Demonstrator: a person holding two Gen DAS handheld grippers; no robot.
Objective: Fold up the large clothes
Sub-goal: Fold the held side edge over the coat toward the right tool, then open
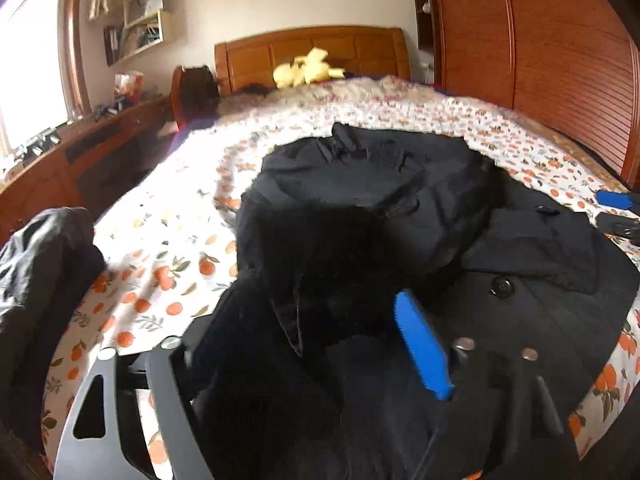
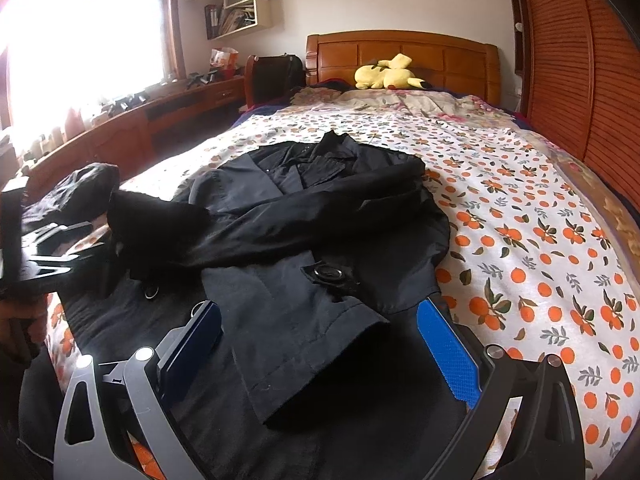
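A black coat [image 2: 320, 216] lies spread on the bed's orange-print sheet [image 2: 540, 240], collar toward the wooden headboard [image 2: 400, 56] at the top of the frame, filling the centre and lower half of both views. One sleeve is folded across the chest, running from the right shoulder down toward the left edge of the right wrist view, its dark cuff [image 2: 156, 216] resting at middle left. A large round button [image 2: 328, 272] sits near the waist. The right gripper [image 2: 320, 344] is at the bottom of its own view with its jaws spread wide; a fold of the coat's lower front lies between the blue pads [image 2: 448, 352], and nothing presses on it. The left gripper [image 1: 304, 368] hangs over the coat at the bottom of the left wrist view, jaws apart, one blue pad [image 1: 422, 344] showing against the black cloth and the other hidden by fabric bunched over it. A second dark garment [image 1: 44, 264] sits heaped at the left edge of the bed. A yellow plush toy [image 2: 386, 74] rests by the headboard.
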